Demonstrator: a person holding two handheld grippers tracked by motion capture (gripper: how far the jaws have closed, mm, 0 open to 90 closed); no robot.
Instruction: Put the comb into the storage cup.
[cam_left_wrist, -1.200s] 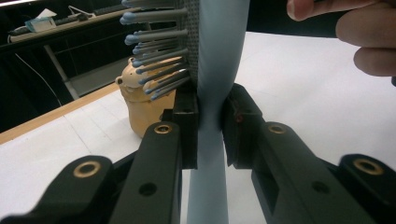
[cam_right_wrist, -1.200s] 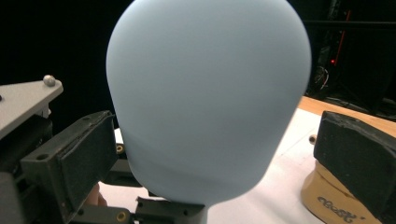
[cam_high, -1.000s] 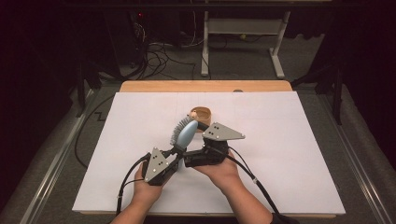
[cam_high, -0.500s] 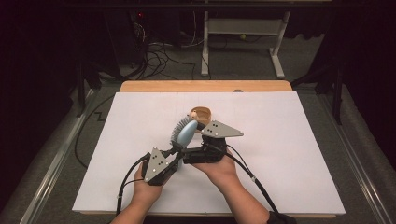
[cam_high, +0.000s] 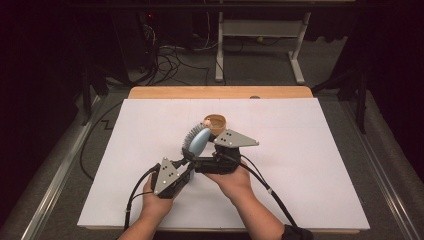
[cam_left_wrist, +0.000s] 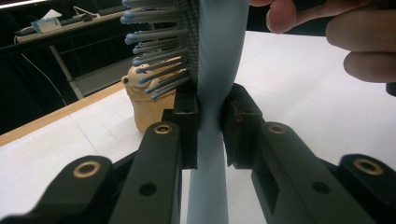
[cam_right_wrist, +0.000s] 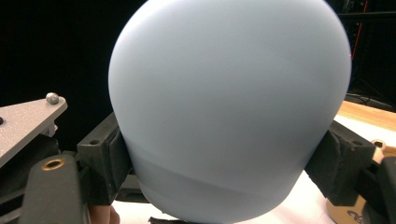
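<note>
Pale blue hairbrush (cam_high: 199, 140) stands gripped between both grippers. Left gripper (cam_left_wrist: 208, 126) clamps its handle; right gripper (cam_right_wrist: 224, 163) has just closed on its head.

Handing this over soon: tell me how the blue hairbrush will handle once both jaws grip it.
The hairbrush looks stiff: its handle stays straight between the left gripper's jaws. Its smooth rounded back may slip in the right gripper. Probably light.
</note>
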